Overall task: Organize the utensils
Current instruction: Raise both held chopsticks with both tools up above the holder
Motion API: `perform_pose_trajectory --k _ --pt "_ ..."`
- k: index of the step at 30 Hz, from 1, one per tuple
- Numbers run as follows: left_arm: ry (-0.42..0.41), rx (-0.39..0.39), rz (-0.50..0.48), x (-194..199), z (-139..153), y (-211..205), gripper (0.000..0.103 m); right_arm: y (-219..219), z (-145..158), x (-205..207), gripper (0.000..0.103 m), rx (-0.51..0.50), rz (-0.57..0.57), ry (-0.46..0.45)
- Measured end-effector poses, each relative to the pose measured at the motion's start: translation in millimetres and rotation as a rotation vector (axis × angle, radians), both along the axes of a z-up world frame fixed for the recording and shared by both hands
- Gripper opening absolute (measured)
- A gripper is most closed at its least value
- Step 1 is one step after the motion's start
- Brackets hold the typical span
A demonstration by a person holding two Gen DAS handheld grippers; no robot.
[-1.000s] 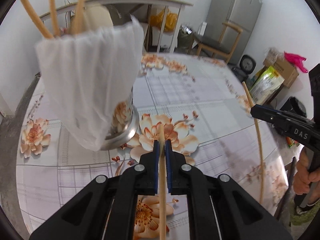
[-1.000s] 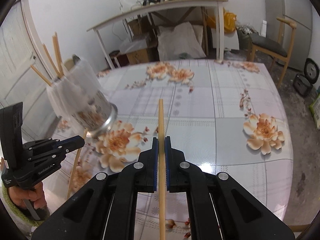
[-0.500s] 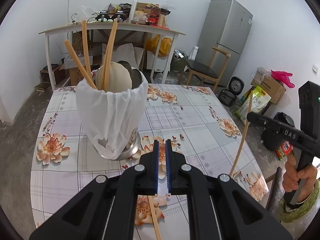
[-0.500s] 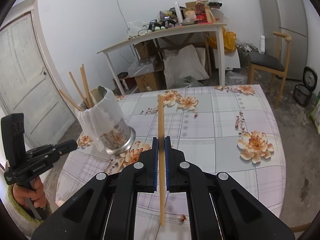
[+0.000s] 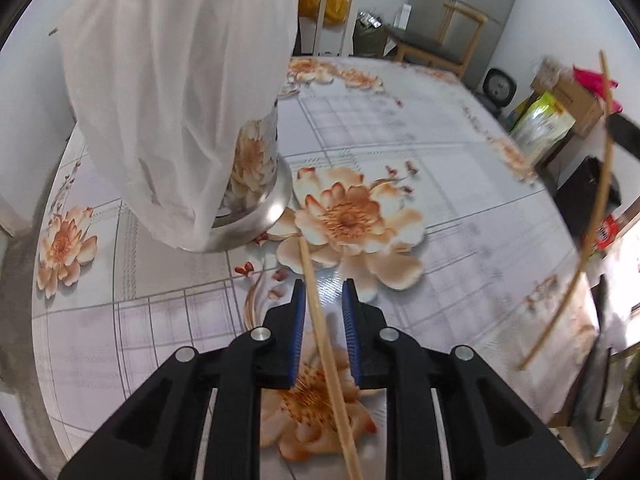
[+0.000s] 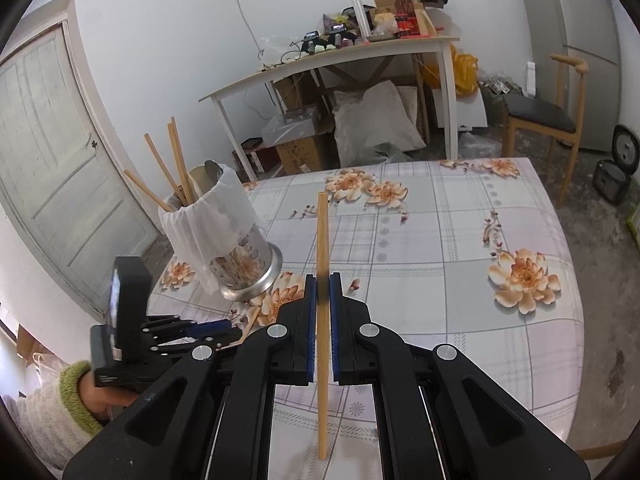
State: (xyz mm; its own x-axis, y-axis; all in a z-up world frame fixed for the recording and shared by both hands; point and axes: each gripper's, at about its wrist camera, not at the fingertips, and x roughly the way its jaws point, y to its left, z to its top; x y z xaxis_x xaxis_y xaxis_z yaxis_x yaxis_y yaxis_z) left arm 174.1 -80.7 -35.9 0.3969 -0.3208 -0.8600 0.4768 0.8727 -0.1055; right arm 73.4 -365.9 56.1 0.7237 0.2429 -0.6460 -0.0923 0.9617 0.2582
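Observation:
A metal utensil holder (image 5: 260, 216) draped in white cloth stands on the floral table, with several chopsticks and a spoon in it (image 6: 216, 232). My left gripper (image 5: 323, 292) hovers low in front of it. Its jaws are opening, and a wooden chopstick (image 5: 308, 272) lies slanted on the table between them, free of the pads. My right gripper (image 6: 323, 280) is shut on a second chopstick (image 6: 322, 232), held upright above the table. That chopstick (image 5: 600, 208) shows blurred at the right of the left wrist view. The left gripper (image 6: 232, 328) sits below the holder in the right wrist view.
The table (image 6: 440, 280) has a floral plastic cover. Behind it stand a cluttered white side table (image 6: 340, 60), a wooden chair (image 6: 540, 120) and a grey fridge (image 5: 472, 0). A door (image 6: 52, 160) is at the left. A hand in a green cuff (image 6: 76, 392) holds the left gripper.
The left gripper was shut on a chopstick, then rose shut with the chopstick lying on the table. Now it has dropped low, jaws apart around it. The right gripper rose, keeping its chopstick.

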Motion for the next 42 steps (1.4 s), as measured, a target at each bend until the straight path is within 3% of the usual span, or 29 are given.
perform_pose_trajectory --k 6,10,12,20,25,30,35,42 --pt "0.024 0.06 0.003 9.5 -17.4 -11.4 0.018 -2.6 -4.3 5.2 0.004 0.007 0.003 0.01" --pt "-0.017 0.091 0.0 9.3 -18.3 -16.8 0.017 -5.2 -5.9 6.3 0.004 0.013 0.002 0.013" --pt "-0.046 0.115 0.007 10.8 -20.0 -18.6 0.01 -6.5 -6.2 6.7 0.004 0.019 0.001 0.013" --pt "-0.078 0.049 0.043 7.5 -12.3 -7.7 0.006 -7.6 -5.5 6.7 0.004 0.021 0.0 0.009" --pt "-0.138 -0.031 0.044 -7.0 17.4 7.8 0.006 -7.6 0.0 2.2 0.004 0.026 -0.007 -0.011" --pt "-0.207 -0.161 0.051 -29.4 62.0 33.0 0.006 -6.8 12.8 -7.3 0.004 0.04 -0.008 -0.048" --pt "-0.334 -0.274 0.057 -53.8 116.3 62.4 0.006 -5.2 28.0 -17.8 0.004 0.044 -0.007 -0.097" --pt "-0.477 -0.386 0.101 -58.0 183.9 94.9 0.006 -4.0 40.8 -20.9 0.004 0.05 -0.006 -0.137"
